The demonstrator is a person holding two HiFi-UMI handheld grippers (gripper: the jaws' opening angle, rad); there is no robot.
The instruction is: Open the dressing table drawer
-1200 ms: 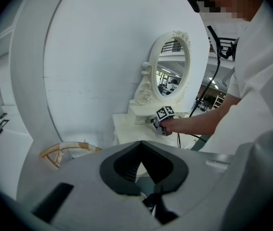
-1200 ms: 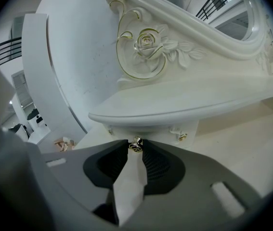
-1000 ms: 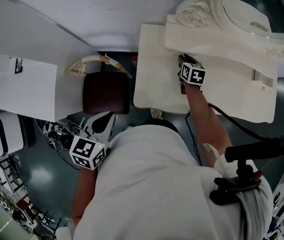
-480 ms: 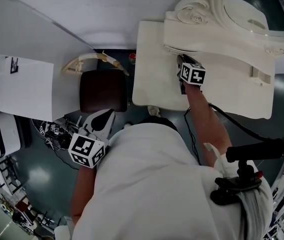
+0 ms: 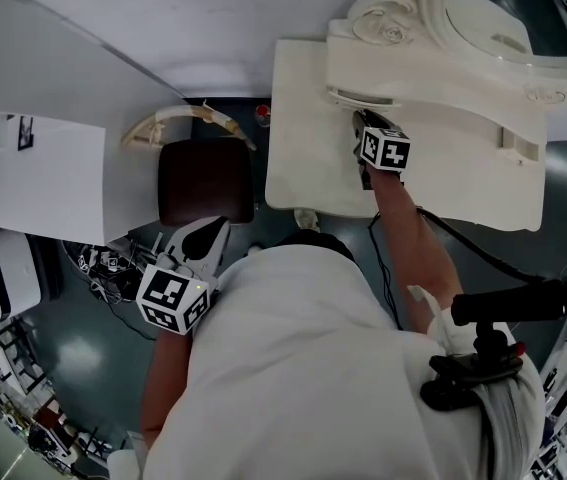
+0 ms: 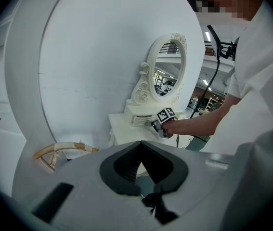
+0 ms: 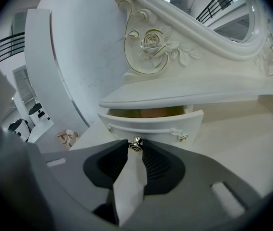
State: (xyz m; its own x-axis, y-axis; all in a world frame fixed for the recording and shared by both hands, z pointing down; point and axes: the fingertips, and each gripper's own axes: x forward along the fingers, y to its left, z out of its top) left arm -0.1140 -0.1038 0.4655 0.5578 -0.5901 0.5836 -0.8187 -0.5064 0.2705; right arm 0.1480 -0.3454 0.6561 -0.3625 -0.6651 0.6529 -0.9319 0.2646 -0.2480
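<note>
Drawer (image 7: 150, 125): part-way out above the desk (image 7: 252, 129), dark gap showing.
Right claw (image 7: 136, 147): mine, clamped on the knob (image 7: 135, 143).
Left claw (image 6: 141, 143): clenched, empty, well apart.
Remaining: I judge more pulling is needed.

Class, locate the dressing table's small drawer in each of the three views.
Head view: drawer upper centre, just ahead of the right gripper.
Left gripper view: drawer at centre, under the mirror.
Right gripper view: drawer at centre, its knob gripped between the jaws.
Shared landmark: the carved oval mirror.
</note>
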